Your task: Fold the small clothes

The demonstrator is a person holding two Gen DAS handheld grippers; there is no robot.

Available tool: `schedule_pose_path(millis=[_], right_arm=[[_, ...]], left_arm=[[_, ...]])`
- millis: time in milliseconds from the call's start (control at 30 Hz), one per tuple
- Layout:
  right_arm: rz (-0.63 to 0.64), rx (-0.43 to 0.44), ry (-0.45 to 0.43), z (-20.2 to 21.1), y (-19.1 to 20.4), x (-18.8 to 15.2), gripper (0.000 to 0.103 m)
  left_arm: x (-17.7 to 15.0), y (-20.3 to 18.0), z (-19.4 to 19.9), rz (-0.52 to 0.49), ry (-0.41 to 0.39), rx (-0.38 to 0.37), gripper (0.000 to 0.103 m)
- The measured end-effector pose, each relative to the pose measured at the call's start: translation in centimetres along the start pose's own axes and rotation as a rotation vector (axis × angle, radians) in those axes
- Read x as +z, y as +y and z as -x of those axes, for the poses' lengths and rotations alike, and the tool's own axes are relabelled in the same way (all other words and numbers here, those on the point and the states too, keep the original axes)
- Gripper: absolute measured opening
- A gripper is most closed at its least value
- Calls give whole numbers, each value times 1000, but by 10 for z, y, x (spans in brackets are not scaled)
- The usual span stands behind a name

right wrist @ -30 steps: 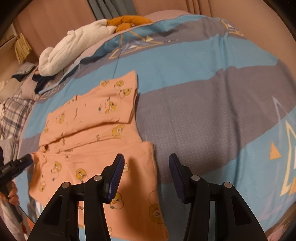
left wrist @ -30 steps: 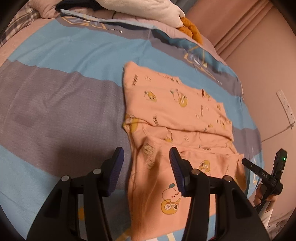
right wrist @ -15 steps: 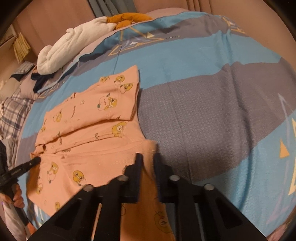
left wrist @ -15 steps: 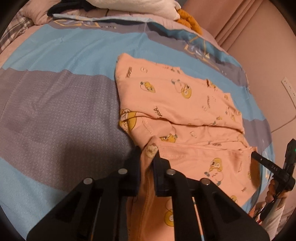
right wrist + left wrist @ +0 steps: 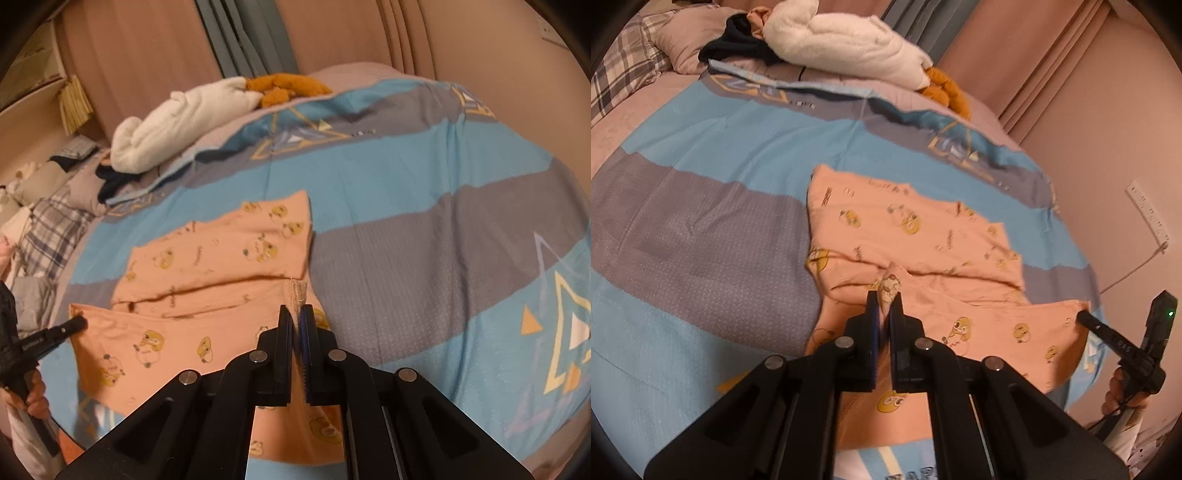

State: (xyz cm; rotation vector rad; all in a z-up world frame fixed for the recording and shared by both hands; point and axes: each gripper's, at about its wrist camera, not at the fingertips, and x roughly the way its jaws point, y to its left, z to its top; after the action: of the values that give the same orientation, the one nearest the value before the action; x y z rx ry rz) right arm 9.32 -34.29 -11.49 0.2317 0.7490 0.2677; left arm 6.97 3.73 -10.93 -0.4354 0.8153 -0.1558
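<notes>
A peach child's garment [image 5: 916,236] printed with yellow cartoon animals lies on the striped blue and grey bedspread [image 5: 701,221], its far half folded over. My left gripper [image 5: 884,306] is shut on one near corner of it, and a pinch of cloth sticks up between the pads. The right gripper [image 5: 295,314] is shut on the other near corner of the garment [image 5: 221,254], with the hem bunched above its tips. Both corners are raised off the bed. Each gripper shows at the edge of the other's view, the right gripper [image 5: 1087,317] and the left gripper [image 5: 75,325].
A white rolled blanket [image 5: 849,48], an orange plush toy [image 5: 949,92], dark clothing and a plaid pillow [image 5: 624,70] sit at the head of the bed. A pink wall with a power strip [image 5: 1148,214] and cable runs along one side. Curtains [image 5: 243,37] hang behind.
Both grippers went from open over the garment's near edge to shut on its corners. They have since lifted, pulling the corners up off the bedspread.
</notes>
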Motion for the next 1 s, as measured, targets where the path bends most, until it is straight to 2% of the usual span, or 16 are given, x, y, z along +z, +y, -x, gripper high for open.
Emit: schedule_pose_path(millis=[200,400,633,1000], right_arm=[[0,18,-58,21,6,4,6],[5,38,-119,38,9,14,6],[4,62,-164,48,12,20,6],[19,87,-200,52,15,28,6]], left_arm=[[8,-11,33,4,-91,-57,4],[15,-14,52,15,-139,-60,4],[16,-6,63,74,-164,-59,4],[18,-7,69,77,-190,-34,4]])
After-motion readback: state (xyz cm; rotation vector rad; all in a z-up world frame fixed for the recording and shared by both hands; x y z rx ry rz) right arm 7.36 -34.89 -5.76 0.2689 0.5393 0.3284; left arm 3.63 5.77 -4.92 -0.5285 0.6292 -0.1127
